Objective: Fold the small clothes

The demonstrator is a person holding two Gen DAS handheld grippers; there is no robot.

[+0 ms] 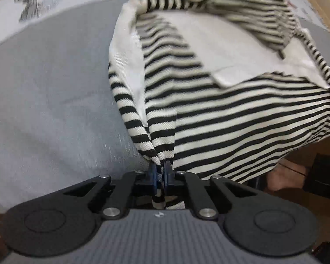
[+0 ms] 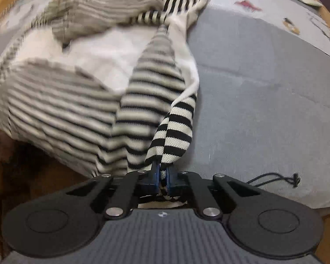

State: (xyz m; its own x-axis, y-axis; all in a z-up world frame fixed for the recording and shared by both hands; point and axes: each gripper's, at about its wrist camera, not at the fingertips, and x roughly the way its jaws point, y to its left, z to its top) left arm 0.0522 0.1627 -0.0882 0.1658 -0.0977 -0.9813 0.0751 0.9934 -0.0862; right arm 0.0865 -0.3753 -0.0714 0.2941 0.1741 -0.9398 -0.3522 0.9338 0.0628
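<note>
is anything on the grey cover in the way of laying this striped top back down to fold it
Nothing visible blocks it. Both the left gripper and right gripper are shut on the striped top, and the grey cover beside it looks bare. Only a thin black cord lies at the near edge, in the right wrist view.

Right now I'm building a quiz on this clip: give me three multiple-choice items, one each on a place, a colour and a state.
1. Where does the striped garment lie?
A. on a grey padded surface
B. in a basket
C. on a hanger

2. Which colours are its stripes?
A. red and blue
B. black and cream
C. green and yellow

3. How do the left gripper and right gripper stand?
A. both wide open
B. one open
C. both shut on fabric

Answers:
1 A, the grey surface spreads beside and under it.
2 B, dark and cream bands alternate.
3 C, striped cloth is pinched between each pair of blue pads.
</note>
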